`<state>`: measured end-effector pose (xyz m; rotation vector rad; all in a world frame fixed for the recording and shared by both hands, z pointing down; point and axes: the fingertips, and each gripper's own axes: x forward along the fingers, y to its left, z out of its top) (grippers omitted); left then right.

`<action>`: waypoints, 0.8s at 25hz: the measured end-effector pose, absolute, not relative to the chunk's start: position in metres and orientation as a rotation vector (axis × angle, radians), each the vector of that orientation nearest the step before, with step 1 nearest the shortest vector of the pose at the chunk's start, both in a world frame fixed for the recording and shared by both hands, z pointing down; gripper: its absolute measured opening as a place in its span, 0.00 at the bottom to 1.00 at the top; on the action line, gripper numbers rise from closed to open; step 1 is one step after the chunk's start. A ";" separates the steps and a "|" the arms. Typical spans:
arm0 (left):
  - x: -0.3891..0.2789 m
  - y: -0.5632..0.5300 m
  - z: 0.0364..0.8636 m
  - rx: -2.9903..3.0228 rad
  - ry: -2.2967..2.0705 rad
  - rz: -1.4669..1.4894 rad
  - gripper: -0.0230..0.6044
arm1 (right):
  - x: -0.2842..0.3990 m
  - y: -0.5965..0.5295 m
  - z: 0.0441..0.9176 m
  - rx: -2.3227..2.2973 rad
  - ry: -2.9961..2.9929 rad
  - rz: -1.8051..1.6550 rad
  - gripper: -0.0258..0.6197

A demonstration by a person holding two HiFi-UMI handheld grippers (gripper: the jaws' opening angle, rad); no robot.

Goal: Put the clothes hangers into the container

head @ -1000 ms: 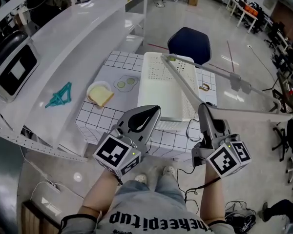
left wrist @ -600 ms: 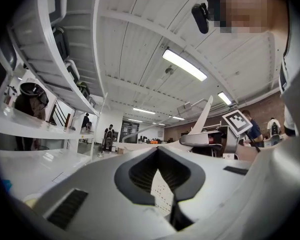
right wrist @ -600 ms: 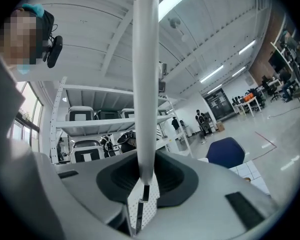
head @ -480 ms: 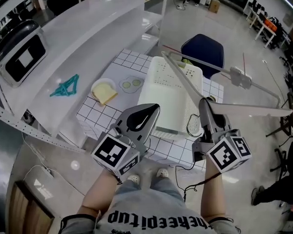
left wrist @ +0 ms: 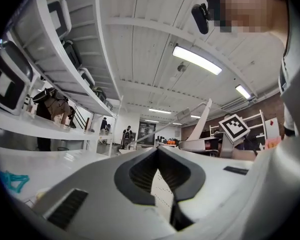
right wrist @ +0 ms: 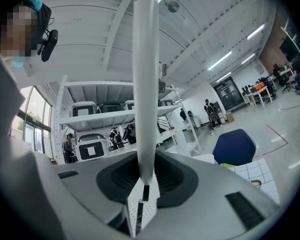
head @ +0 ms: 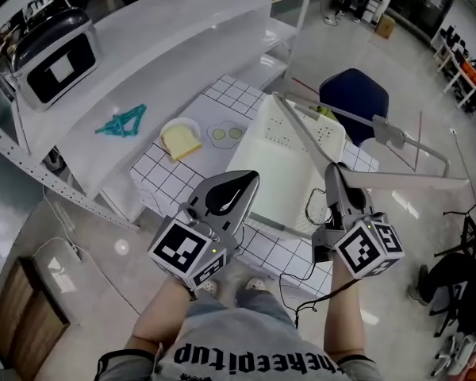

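Note:
A long white clothes hanger (head: 301,137) stands up out of my right gripper (head: 334,173), which is shut on one end of it. Its arm reaches over the white perforated container (head: 282,161) on the tiled table. In the right gripper view the hanger (right wrist: 144,84) rises straight from between the jaws of that gripper (right wrist: 142,184). My left gripper (head: 250,179) hangs beside it at the container's near edge, shut and empty; its jaw tips meet in the left gripper view (left wrist: 157,151). A teal hanger (head: 120,123) lies on the white shelf at the left.
A plate with a bread slice (head: 182,139) and two cucumber slices (head: 226,132) sit on the tiled table (head: 163,177) left of the container. A blue chair (head: 353,98) stands behind the table. A black-and-white appliance (head: 59,54) sits on the shelf.
The head view has swung, so table, shelf and chair sit further right and lower in the picture. Both grippers keep their places; the right one still holds the hanger.

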<state>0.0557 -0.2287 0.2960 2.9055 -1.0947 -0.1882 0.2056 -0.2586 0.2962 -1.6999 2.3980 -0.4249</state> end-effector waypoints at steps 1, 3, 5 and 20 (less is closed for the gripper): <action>0.055 -0.230 0.297 2.897 -1.113 -0.188 0.07 | 0.207 -0.262 0.299 -1.698 2.400 -0.433 0.17; 0.055 -0.231 0.299 2.881 -1.147 -0.186 0.07 | 0.210 -0.268 0.305 -1.690 2.402 -0.446 0.17; 0.055 -0.233 0.301 2.867 -1.178 -0.183 0.07 | 0.212 -0.275 0.311 -1.687 2.405 -0.458 0.17; 0.044 -0.237 0.305 2.817 -1.297 -0.164 0.07 | 0.202 -0.297 0.347 -1.717 2.476 -0.580 0.17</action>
